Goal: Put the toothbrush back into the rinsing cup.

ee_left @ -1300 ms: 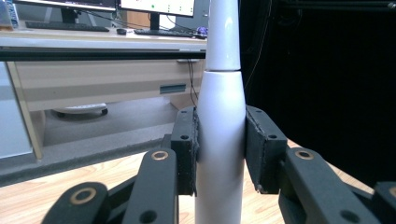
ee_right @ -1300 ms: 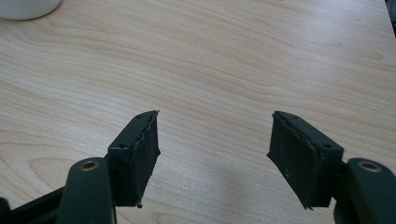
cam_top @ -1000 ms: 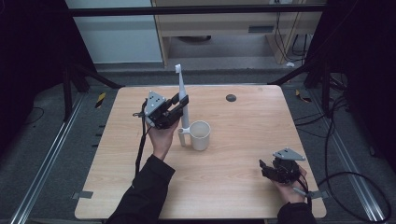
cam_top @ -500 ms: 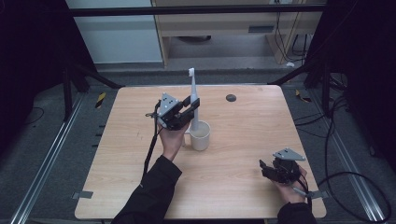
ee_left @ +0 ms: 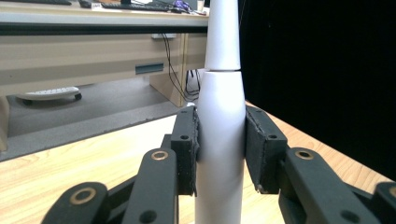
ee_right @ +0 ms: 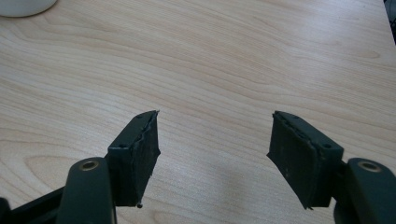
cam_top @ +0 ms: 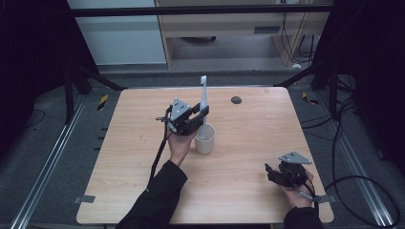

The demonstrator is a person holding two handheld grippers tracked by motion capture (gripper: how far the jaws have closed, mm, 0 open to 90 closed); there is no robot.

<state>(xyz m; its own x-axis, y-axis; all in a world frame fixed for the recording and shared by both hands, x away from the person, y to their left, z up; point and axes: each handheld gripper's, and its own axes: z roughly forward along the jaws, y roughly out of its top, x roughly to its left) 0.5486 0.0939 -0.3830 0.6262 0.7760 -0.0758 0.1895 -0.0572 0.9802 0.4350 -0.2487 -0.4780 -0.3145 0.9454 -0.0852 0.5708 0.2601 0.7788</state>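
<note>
Both pads of my left gripper (cam_top: 199,116) clamp the white electric toothbrush (ee_left: 223,116) by its handle, upright, brush head above the jaws. Just below the gripper I see the white mug (cam_top: 205,139), the toothbrush's lower end at its mouth. Well apart, my right gripper (ee_right: 214,156) rests over bare wooden table (ee_right: 233,56), jaws spread wide with nothing between them.

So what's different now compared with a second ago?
The left gripper, its fingers clamped on the white electric toothbrush, has carried it rightward and down over the white mug, tilting it more upright. The mug and the right gripper with its open fingers stayed put.
</note>
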